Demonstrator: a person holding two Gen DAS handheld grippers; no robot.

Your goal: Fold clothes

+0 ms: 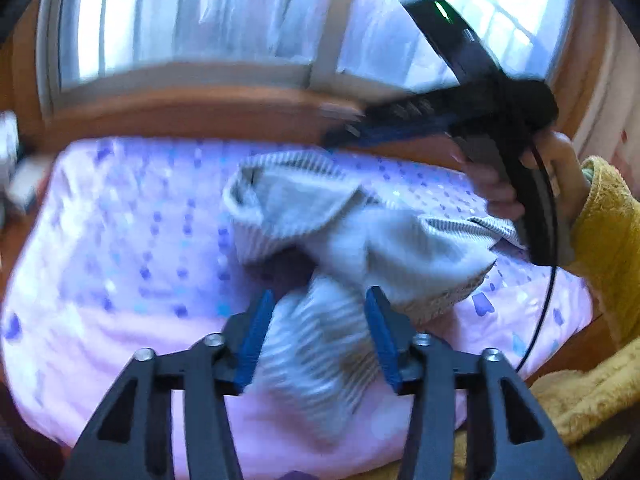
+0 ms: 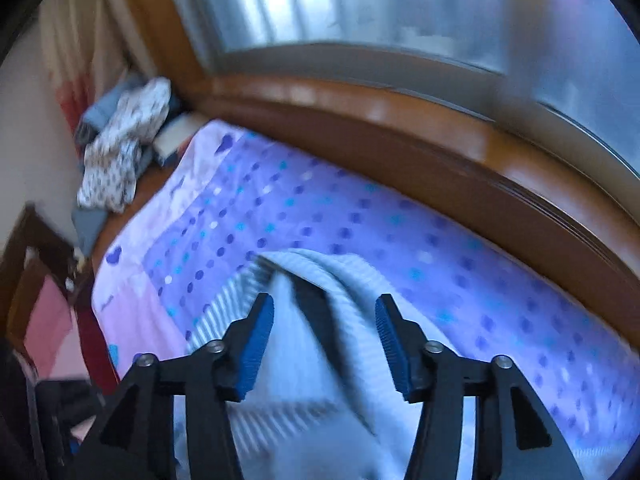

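left gripper (image 1: 318, 332) low at 6 o'clock of its own view, blue pads spread wide, a bunched end of the striped grey-white garment (image 1: 344, 232) lying between them; whether the pads touch the cloth is lost in blur. right gripper (image 2: 324, 344) likewise spread apart, nothing pinched, poised over the same garment (image 2: 320, 360), which fills its view from centre down to 6 o'clock.

surface: bed sheet (image 1: 120, 240), lilac and pink with blue and purple dots, spread flat. garment sits crumpled near the sheet's middle, ribbed cuff or hem turned up toward 11 o'clock in the left view.

room: wooden sill (image 2: 400, 140) runs along the bed's far edge, window (image 1: 200, 20) with pale daylight above it. heap of spotted white and blue clothes (image 2: 124, 140) at 10 o'clock in the right view, off the sheet's corner. yellow fleece (image 1: 600, 380) at 4 o'clock in the left view.

pose: seen from the left camera, the right gripper's black body is at 2 o'clock, raised above the garment, fingers pointing toward 9 o'clock. a hand (image 1: 520, 184) wraps its handle, yellow sleeve (image 1: 608, 216) behind; a black cable (image 1: 554, 280) hangs from it.
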